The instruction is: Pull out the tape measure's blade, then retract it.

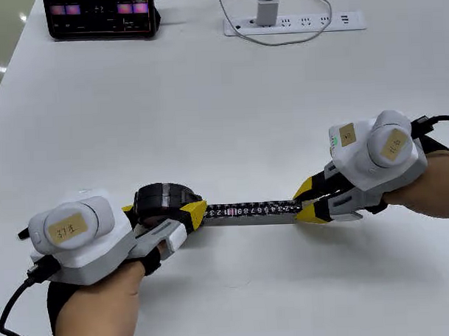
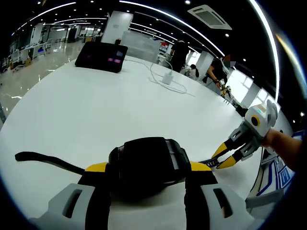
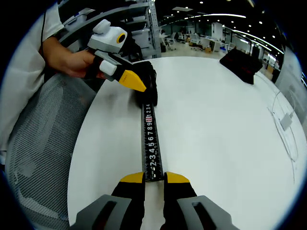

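Head view: the tape measure (image 1: 163, 202) is round and black and lies on the white bench (image 1: 207, 102). Its blade (image 1: 252, 210) is black with white numbers and sticks out flat toward the right. The left gripper (image 1: 176, 216) has its jaws closed around the tape measure. The right gripper (image 1: 311, 200) has its yellow-tipped jaws pinched on the far end of the blade.

Left gripper view: the tape measure (image 2: 146, 165) sits right between the two jaws and touches both yellow tips. A bit of blade (image 2: 207, 163) runs to the right gripper (image 2: 223, 157), whose jaws are nearly together on it.

Right gripper view: the blade (image 3: 151, 143) runs straight away from the jaws across the bench. Its near end is squeezed between the two yellow tips. At the other end, the left gripper (image 3: 132, 79) holds the black tape measure.
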A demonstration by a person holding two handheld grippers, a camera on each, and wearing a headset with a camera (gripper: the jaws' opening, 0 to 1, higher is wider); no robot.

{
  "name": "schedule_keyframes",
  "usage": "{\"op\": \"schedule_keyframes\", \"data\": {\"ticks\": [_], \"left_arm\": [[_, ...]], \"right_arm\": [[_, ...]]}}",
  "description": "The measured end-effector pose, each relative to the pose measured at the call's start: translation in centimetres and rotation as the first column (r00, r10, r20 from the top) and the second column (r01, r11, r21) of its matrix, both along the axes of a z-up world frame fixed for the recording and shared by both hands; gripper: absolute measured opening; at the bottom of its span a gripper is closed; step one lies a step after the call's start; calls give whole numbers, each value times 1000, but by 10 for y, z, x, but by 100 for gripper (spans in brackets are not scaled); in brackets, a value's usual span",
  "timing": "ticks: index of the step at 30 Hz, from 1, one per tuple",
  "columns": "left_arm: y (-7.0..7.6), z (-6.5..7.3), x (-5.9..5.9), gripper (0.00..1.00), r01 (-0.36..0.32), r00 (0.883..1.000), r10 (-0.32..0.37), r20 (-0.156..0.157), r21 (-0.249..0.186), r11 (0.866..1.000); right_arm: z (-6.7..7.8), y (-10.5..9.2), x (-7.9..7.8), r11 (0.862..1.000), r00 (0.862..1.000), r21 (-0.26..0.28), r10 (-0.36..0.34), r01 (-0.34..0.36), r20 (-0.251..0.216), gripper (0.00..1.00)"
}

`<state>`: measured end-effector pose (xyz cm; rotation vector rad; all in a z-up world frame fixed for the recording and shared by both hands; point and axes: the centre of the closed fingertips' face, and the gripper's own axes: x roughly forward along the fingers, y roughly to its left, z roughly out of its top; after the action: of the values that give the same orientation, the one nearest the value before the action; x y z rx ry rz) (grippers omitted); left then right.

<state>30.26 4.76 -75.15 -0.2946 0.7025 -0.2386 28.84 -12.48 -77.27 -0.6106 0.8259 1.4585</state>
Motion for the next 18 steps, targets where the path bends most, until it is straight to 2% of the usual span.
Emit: {"op": "schedule_keyframes", "data": {"ticks": [18], "left_arm": [[1,0,0,58,0,1000,0,-2,-8,1000]], "right_arm": [[-1,16,3,1000,1000,21,9,-9,-5,11]]}}
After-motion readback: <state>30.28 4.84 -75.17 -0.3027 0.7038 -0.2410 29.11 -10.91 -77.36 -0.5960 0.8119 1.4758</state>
